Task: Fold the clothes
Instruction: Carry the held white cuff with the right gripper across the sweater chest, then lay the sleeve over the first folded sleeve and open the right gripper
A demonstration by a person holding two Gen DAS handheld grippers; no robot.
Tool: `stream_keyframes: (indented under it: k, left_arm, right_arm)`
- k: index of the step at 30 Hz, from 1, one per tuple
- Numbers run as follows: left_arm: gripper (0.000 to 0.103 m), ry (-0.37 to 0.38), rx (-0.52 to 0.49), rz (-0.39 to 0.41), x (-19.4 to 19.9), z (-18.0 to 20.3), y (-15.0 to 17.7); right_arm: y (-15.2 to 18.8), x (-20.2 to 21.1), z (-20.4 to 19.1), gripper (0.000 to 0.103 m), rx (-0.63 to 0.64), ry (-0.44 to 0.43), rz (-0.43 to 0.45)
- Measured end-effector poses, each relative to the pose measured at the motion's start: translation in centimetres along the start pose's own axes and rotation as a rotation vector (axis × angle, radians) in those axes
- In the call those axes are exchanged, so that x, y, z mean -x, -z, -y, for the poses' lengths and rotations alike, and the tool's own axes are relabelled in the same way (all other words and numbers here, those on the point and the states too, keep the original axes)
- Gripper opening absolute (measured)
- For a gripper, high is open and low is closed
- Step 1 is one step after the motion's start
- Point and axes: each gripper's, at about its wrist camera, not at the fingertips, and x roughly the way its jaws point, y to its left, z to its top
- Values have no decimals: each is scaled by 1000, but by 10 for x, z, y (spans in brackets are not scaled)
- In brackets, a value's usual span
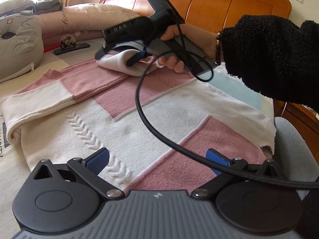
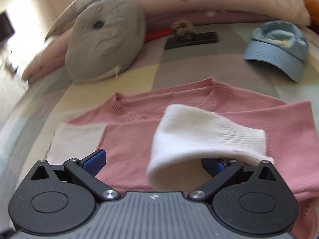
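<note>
Your left hand-held gripper (image 1: 159,160): jaws wide, empty, over sweater (image 1: 123,117) spread on bed (image 2: 139,75). Right hand-held gripper (image 2: 154,162): jaws wide, white cuff (image 2: 203,133) draped over one finger. Cap (image 2: 279,49), pillows (image 2: 105,43) toward headboard (image 1: 209,2).

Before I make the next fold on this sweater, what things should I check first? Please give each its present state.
1. Left tongs open and holding nothing: ok.
2. Right tongs clamped on the white cuff: not ok; they are open, and the cuff only drapes over one finger.
3. Other sleeve folded across the sweater: ok.
4. Cable away from the sweater: not ok; it loops over it.
5. Cap apart from the sweater: ok.
6. Hem lying flat: cannot tell; the left tongs hide part of it.
</note>
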Motion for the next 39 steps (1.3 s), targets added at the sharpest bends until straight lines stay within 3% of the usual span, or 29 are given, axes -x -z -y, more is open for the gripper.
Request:
stream_keyframes:
  k: [4,13,20,29,33,36,39]
  left_arm:
    - [102,-1,2,-10,-4,-1,0]
    - [102,-19,-2,-33,-8,1,4]
    - [102,-16,-3,-27,-6,2,4]
    - [102,11,-24,-17,-6,11,-1]
    - [102,55,-70,35,1,25,-9]
    - [102,106,-86,65,2,30,-11]
    - [102,93,-80,36,-9,29,-13]
  right_arm:
    - [-7,0,-4,103,-49,-53,42]
    - [-7,-15,-64,103,102,-168,-14]
    - [-7,-9,-70,103,147,-150,-8]
    - [-14,29,-16,103,88,34,109]
    - [-10,50,26,103,26,115,133]
    - [-1,64,60,103,-25,140,144]
    - [13,69,94,103,-111,121,127]
